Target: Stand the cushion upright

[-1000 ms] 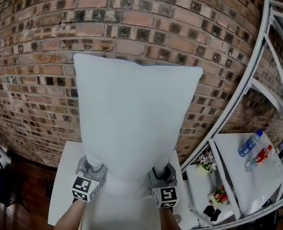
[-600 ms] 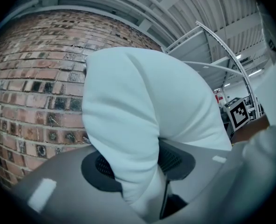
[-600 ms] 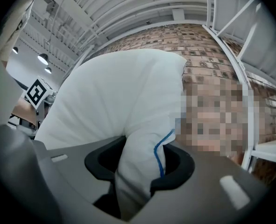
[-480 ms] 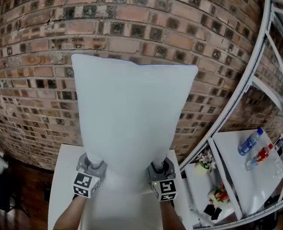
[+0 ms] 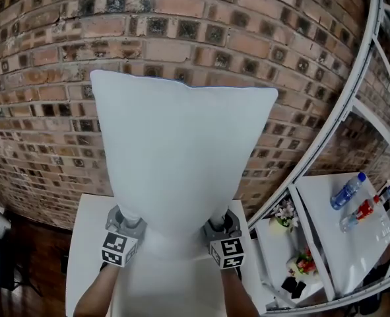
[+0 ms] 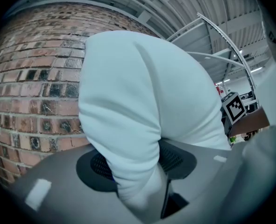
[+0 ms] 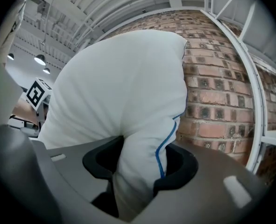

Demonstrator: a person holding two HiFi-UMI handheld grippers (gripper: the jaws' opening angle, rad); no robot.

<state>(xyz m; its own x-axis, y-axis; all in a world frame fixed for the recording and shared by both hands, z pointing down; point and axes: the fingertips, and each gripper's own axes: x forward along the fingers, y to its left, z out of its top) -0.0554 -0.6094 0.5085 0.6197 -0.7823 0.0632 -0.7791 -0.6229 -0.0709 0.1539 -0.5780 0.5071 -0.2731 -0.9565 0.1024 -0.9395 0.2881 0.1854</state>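
The cushion (image 5: 181, 154) stands upright at frame centre, long axis vertical, its lower corners pinched from below by the left gripper (image 5: 126, 220) and right gripper (image 5: 222, 224), whose jaws are opening.

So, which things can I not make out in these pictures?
The cushion bottom edge, head view: its own bulge, the left gripper and the right gripper cover it; whether it touches the table cannot be told.
The pads, both gripper views: partly covered by the pinched cushion fabric between them; both grippers' jaws are opening.
Label on the bottle, head view: too small.
Table's near edge, head view: cut off at the bottom.
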